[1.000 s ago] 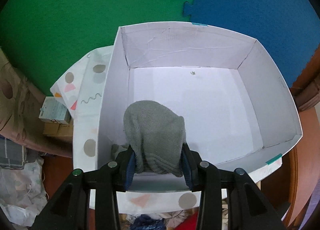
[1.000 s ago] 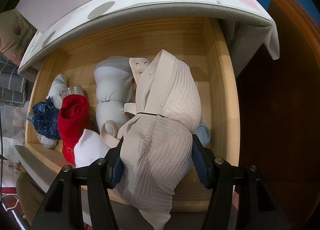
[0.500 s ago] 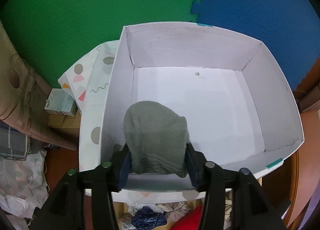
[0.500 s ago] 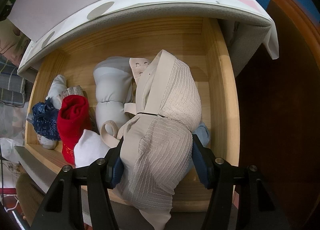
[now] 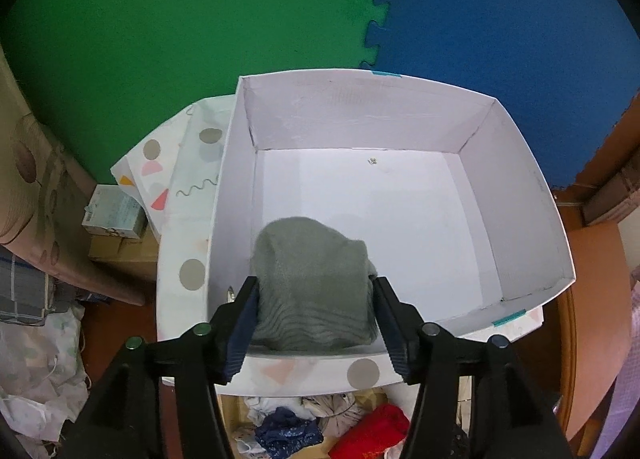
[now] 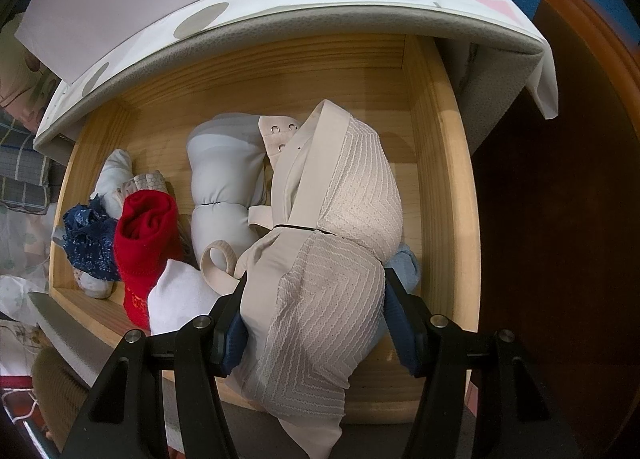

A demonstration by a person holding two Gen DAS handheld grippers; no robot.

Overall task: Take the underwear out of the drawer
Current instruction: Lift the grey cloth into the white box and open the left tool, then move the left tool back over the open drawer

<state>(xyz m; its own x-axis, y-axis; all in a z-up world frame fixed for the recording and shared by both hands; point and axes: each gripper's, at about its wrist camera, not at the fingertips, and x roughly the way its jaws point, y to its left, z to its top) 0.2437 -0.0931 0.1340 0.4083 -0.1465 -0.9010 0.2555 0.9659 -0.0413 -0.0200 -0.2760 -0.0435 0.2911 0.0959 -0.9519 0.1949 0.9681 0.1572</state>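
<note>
Under white box (image 5: 520,195) — green and blue foam mats (image 5: 200,19)

Between the fingers of my left claw (image 5: 314,323) a grey-green knitted piece (image 5: 312,287) sits bunched in a rounded hump, ribbed along its near edge, low against the near wall of the white box (image 5: 360,119) ahead; my jaws have just been opening around it. My right claw (image 6: 316,323) pinches a beige bra (image 6: 320,259) with zigzag stitching, folded cup on cup, its tail drooping below my fingers over the front edge of the wooden drawer (image 6: 444,179). Beyond and left of that claw lie a pale grey padded bra (image 6: 224,187), a white piece (image 6: 180,307), a red roll (image 6: 144,235) and a dark blue lacy bundle (image 6: 88,243).
</note>
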